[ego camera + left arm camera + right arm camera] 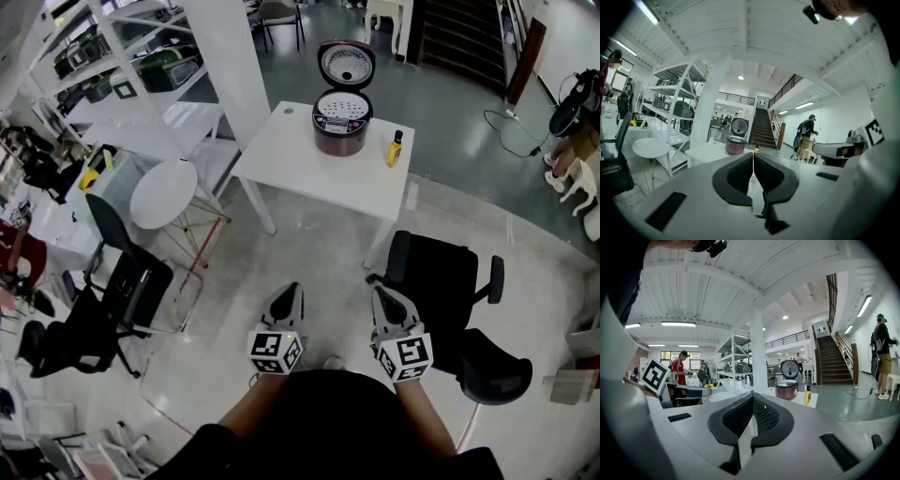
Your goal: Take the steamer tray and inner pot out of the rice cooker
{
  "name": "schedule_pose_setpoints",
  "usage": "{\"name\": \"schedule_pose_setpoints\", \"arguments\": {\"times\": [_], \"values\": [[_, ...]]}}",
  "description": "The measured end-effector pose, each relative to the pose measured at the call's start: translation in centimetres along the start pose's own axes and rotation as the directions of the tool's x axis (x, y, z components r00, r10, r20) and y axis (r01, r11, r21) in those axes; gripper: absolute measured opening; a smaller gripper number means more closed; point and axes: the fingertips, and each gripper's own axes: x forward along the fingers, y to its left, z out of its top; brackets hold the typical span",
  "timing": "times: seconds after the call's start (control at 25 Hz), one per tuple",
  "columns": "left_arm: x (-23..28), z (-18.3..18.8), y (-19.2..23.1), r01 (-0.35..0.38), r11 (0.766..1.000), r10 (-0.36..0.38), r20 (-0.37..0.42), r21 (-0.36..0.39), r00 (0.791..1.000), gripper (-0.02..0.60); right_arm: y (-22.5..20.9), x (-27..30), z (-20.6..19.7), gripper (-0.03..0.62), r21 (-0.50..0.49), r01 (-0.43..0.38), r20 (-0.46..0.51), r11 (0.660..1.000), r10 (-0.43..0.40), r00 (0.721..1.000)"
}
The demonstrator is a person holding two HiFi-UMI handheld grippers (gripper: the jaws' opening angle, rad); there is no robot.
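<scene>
A dark red rice cooker [340,130] stands on the far side of a white table [309,167], its lid [346,64] swung up. A perforated pale steamer tray [340,116] lies in its mouth; the inner pot below is hidden. The cooker [736,145] shows small and far off in the left gripper view, and again as the cooker [786,388] in the right gripper view. My left gripper [289,298] and right gripper [383,300] hang side by side over the floor, well short of the table. Both are shut with nothing between the jaws.
A yellow bottle [396,148] stands right of the cooker. A black office chair [450,300] sits just right of my right gripper, between me and the table. A round white side table [163,193] and another black chair [112,300] are at the left. White shelving [131,56] stands back left.
</scene>
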Motion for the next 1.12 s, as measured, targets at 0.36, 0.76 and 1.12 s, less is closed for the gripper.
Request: {"name": "schedule_pose_setpoints", "arguments": {"times": [0.36,0.76,1.12], "values": [[0.1,-0.2,-1.5,0.085,0.996,-0.085,0.014,-0.017,0.996,0.006,-0.9,-0.6,0.4,-0.001,0.055,0.029,0.033,0.998,-0.031,0.999],[-0.1,0.8,-0.9,0.093,0.996,-0.092,0.032,-0.01,0.995,0.006,-0.2,0.4,0.4,0.002,0.059,-0.009,0.039,0.998,0.007,0.999],[0.0,1.1,-0.3,0.129,0.991,-0.128,0.071,-0.017,0.989,0.161,-1.3,1.4,-0.9,0.218,0.029,0.014,-0.037,1.0,-0.012,0.999]]}}
